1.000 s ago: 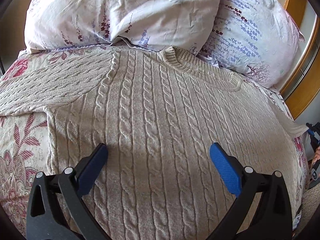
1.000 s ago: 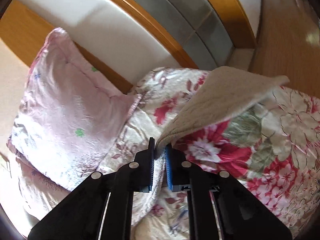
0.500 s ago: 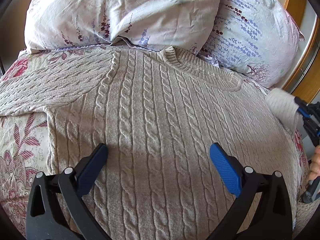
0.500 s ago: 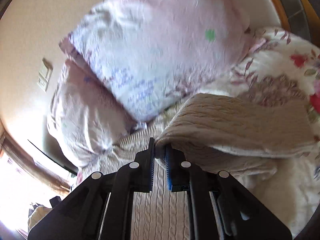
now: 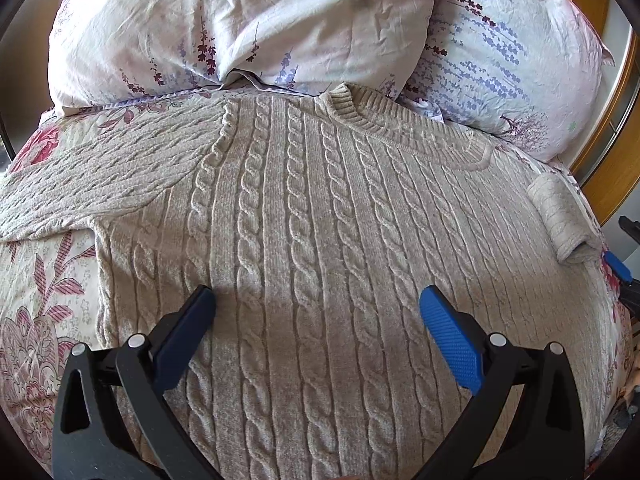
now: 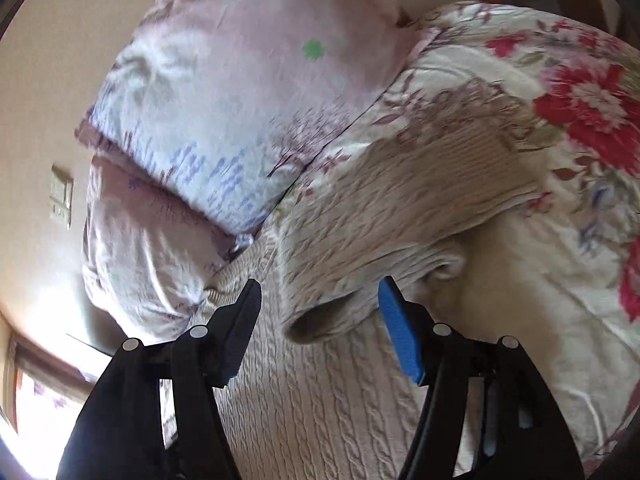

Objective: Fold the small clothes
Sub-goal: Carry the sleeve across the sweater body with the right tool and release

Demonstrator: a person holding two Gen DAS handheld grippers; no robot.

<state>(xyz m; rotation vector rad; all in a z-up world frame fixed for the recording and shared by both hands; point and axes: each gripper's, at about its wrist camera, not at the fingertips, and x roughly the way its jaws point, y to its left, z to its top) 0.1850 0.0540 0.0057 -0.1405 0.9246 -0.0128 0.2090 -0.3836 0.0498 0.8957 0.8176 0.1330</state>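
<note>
Released by the opening right hand-held gripper [image 6: 320, 312], sleeve [image 6: 400, 220] now lies folded across sweater [image 5: 320, 260].

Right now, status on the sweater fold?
Left claw open over sweater. Right claw opening, sleeve cuff loose between jaws, folded onto body. Nothing in the way.

This is a bedroom in a home. A bed with a floral bedspread [image 5: 44, 280] and two flower-printed pillows [image 5: 240, 24] stands against a wooden headboard [image 5: 616, 184]; a light switch [image 6: 61, 196] sits on the wall.

One sweater [image 5: 312, 248], two pillows [image 5: 240, 20], one floral bedspread [image 5: 44, 292], two grippers [image 5: 316, 312].
</note>
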